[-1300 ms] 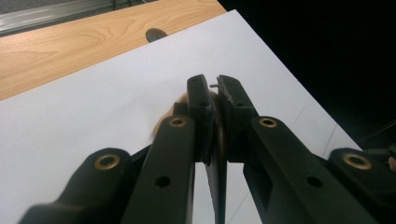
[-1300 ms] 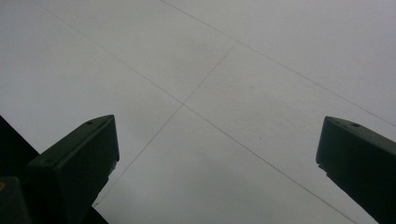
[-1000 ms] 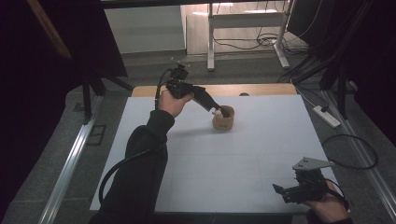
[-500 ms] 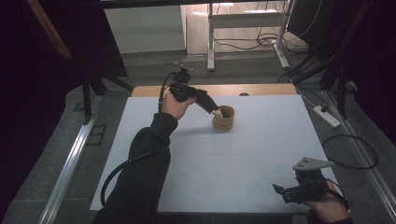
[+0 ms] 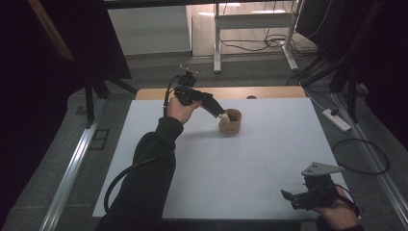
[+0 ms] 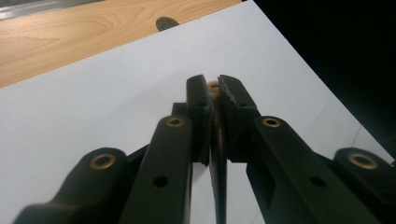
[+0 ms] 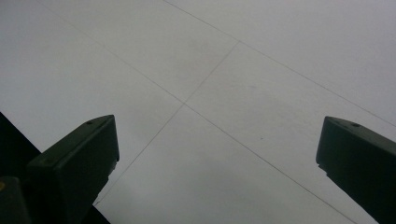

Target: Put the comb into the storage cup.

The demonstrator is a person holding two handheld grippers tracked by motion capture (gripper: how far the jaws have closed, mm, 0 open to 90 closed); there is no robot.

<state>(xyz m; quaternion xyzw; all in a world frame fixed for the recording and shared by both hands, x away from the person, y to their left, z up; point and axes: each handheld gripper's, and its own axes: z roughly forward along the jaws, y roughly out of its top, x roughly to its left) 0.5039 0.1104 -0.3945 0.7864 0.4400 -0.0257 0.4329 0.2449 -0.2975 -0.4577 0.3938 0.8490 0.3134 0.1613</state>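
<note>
Colours here: the table top (image 5: 240,163) is plain white with faint thin grid lines, and a light wood strip (image 5: 269,92) with visible grain runs along its far edge. The cup (image 5: 231,122) is tan, cardboard-looking. Both grippers (image 5: 222,115) (image 5: 288,197) are black, brass-coloured rivets on the left one. Sleeve (image 5: 144,173) is black too.

A white-topped bench (image 5: 240,159) takes up the middle of the frame, with a strip of bare light wood (image 5: 269,92) along its far edge and faint seam lines crossing the white sheet. The floor around it is grey carpet (image 5: 154,72). At top centre stands a white-legged desk frame (image 5: 250,29) with loose cables (image 5: 262,44) under it, against a pale wall. Dark curtains (image 5: 48,72) close off the left and right sides. A metal rail (image 5: 72,163) runs down the lower left, a white power strip (image 5: 337,120) lies at right, and a black cable loop (image 5: 361,156) sits beside the bench.
</note>
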